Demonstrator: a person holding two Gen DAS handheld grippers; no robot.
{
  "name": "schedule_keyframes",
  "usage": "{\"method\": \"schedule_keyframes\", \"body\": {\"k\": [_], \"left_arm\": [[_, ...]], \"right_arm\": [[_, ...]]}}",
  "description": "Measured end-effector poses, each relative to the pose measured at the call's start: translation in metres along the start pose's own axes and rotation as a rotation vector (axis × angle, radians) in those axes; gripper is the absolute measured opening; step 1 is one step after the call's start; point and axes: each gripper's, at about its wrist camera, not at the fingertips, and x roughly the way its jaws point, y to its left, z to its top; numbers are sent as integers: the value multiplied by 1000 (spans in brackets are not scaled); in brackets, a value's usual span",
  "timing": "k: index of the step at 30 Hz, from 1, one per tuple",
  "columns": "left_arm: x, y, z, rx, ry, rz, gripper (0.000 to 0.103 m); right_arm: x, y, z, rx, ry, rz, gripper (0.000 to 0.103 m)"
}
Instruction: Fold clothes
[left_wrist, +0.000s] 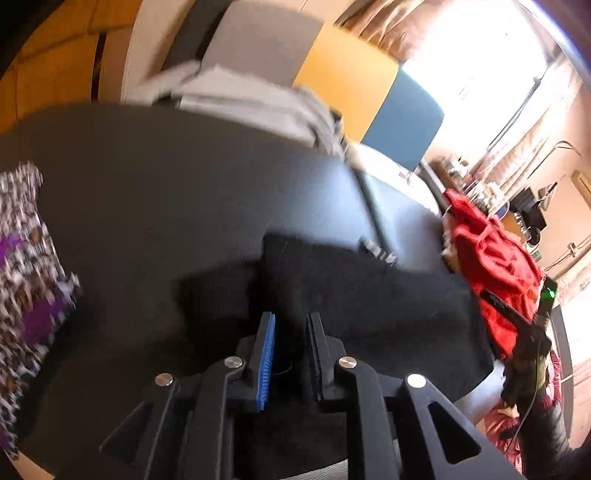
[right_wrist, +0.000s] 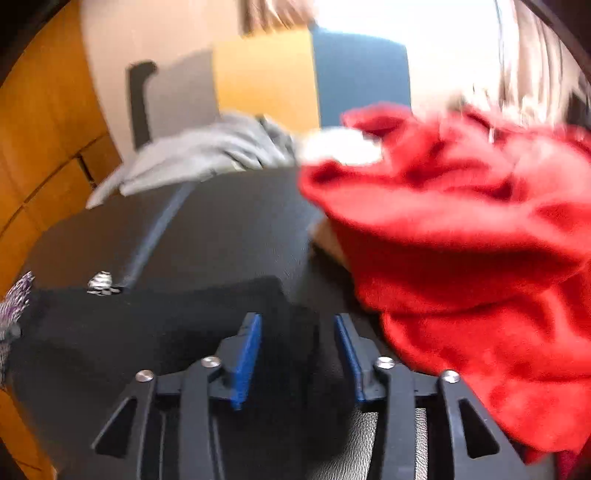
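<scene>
A black garment (left_wrist: 369, 291) lies folded on the dark table (left_wrist: 184, 192); it also shows in the right wrist view (right_wrist: 166, 325). My left gripper (left_wrist: 291, 321) hovers over its near edge with jaws a narrow gap apart and nothing visibly clamped. My right gripper (right_wrist: 297, 321) is open over the garment's right corner, with black cloth lying between the blue pads (right_wrist: 245, 362). A red garment (right_wrist: 461, 251) is heaped at the right, close to the right gripper; it shows in the left wrist view (left_wrist: 495, 266) too.
Folded grey clothes (left_wrist: 251, 99) are stacked at the table's far edge, also in the right wrist view (right_wrist: 207, 151). A leopard-print and purple garment (left_wrist: 26, 258) lies at the left. Yellow and blue panels (left_wrist: 351, 81) stand behind. The right gripper device (left_wrist: 532, 332) shows at the right.
</scene>
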Motion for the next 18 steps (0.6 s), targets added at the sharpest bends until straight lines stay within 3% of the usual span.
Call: {"method": "schedule_keyframes", "body": {"k": [4, 8, 10, 12, 15, 18], "left_arm": [[14, -41, 8, 109, -18, -43, 17], [45, -68, -3, 215, 46, 14, 17], [55, -68, -21, 243, 85, 74, 17], [61, -48, -45, 205, 99, 105, 17], [51, -29, -59, 123, 48, 50, 11], [47, -21, -57, 66, 30, 22, 10]], "right_arm": [[-8, 62, 3, -128, 3, 182, 47], [5, 129, -5, -234, 52, 345, 47], [20, 154, -22, -318, 117, 339, 49], [40, 171, -44, -380, 214, 316, 50], [33, 172, -66, -450, 137, 318, 50], [34, 167, -61, -418, 146, 350, 50]]}}
